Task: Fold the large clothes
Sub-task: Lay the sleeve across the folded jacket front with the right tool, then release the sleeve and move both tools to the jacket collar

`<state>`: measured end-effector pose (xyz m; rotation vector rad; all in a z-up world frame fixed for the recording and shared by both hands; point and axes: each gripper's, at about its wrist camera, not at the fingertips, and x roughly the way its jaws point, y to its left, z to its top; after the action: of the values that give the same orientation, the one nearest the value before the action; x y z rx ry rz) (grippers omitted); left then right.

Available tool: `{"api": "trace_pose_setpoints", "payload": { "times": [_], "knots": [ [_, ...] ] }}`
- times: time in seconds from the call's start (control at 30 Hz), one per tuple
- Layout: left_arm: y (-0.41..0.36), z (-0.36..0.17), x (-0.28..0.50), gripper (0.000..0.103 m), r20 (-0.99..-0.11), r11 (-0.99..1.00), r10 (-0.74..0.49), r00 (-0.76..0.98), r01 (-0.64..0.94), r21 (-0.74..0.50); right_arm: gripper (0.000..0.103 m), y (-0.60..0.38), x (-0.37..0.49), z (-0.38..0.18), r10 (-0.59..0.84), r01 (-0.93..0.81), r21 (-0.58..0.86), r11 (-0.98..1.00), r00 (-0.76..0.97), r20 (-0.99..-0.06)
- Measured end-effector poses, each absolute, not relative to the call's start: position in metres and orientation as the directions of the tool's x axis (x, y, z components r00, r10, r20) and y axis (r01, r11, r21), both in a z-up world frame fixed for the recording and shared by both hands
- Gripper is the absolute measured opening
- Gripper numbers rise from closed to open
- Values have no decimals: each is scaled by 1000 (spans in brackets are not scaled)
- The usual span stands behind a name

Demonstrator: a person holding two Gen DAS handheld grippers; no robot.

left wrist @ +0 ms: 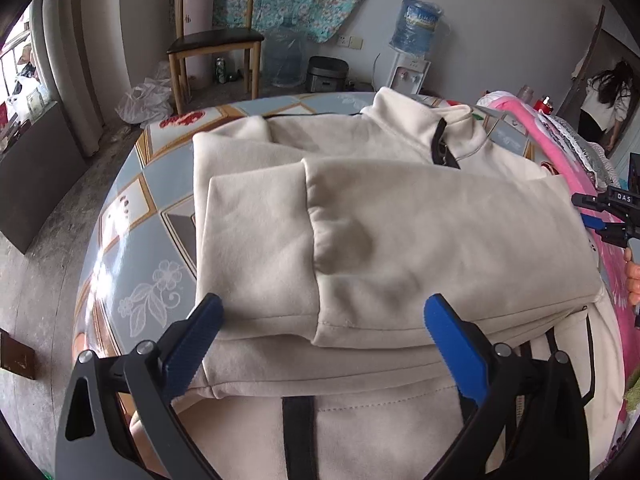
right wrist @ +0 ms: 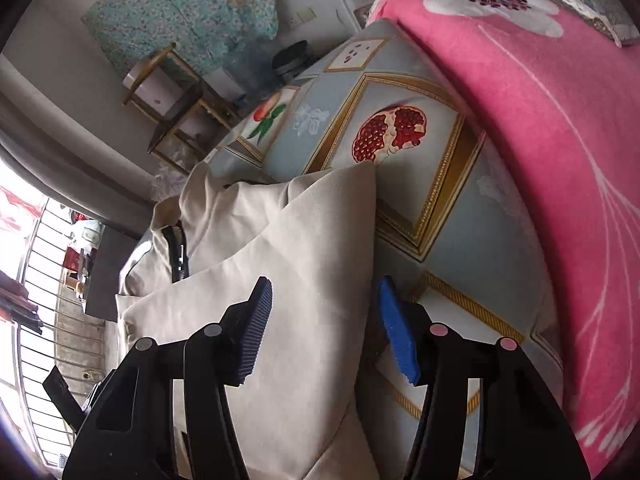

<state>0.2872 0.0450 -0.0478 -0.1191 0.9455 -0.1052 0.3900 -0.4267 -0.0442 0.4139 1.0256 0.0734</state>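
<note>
My left gripper [left wrist: 322,332] hangs with its blue fingers [left wrist: 456,340] spread wide, nothing pinched; the cream jacket [left wrist: 400,220] lies folded just ahead of and under them on the patterned tablecloth [left wrist: 132,216], one sleeve [left wrist: 256,248] crossing between my tips, the collar [left wrist: 432,120] far beyond. My right gripper [right wrist: 324,320] stands partly spread, pads clear of cloth, the jacket's edge [right wrist: 320,240] running up between its fingers [right wrist: 396,336]; a pink blanket [right wrist: 540,160] lies off to their right
</note>
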Motion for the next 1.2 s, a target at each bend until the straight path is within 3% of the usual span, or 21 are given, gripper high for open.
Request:
{"api": "trace_pose_setpoints", "payload": {
  "times": [0.1, 0.27, 0.3, 0.4, 0.47, 0.6, 0.73, 0.87, 0.97, 1.07, 1.2],
  "knots": [
    [41, -51, 283, 99, -797, 993, -120, 592, 55, -109, 15, -420, 399, -49, 231, 91, 324, 942, 527, -818],
    [37, -52, 281, 99, -793, 995, -103, 601, 67, -78, 12, -414, 394, -46, 106, 88, 182, 979, 542, -834],
    [37, -51, 280, 99, -793, 995, -97, 601, 69, -70, 14, -413, 389, -42, 87, 91, 162, 983, 546, -834],
    [38, -37, 270, 99, -774, 996, -80, 628, 71, -46, 49, -399, 363, -17, 49, 45, 94, 995, 593, -804],
    [40, -26, 261, 99, -752, 996, -81, 654, 85, -33, 59, -380, 339, -4, 60, -30, 54, 998, 623, -780],
    [35, -30, 258, 99, -785, 992, -110, 610, 114, -51, 58, -347, 311, -21, 46, -135, -39, 990, 568, -822],
    [29, -62, 259, 99, -843, 993, -84, 531, 118, -25, 58, -336, 302, -59, -110, -128, -200, 971, 505, -856],
    [34, -36, 228, 99, -804, 991, -84, 588, 136, -4, 61, -346, 263, -26, -54, -66, -106, 992, 544, -838],
    [50, -13, 192, 99, -769, 993, -82, 635, 121, -6, 75, -347, 212, -8, -5, -75, -59, 995, 572, -820],
    [67, -9, 148, 99, -764, 996, -53, 643, 85, 3, 84, -343, 157, -11, 7, -78, -47, 996, 577, -817],
    [72, -23, 95, 99, -781, 998, -32, 623, 61, 8, 86, -334, 95, -37, -5, -45, -36, 998, 551, -835]
  ]
}}
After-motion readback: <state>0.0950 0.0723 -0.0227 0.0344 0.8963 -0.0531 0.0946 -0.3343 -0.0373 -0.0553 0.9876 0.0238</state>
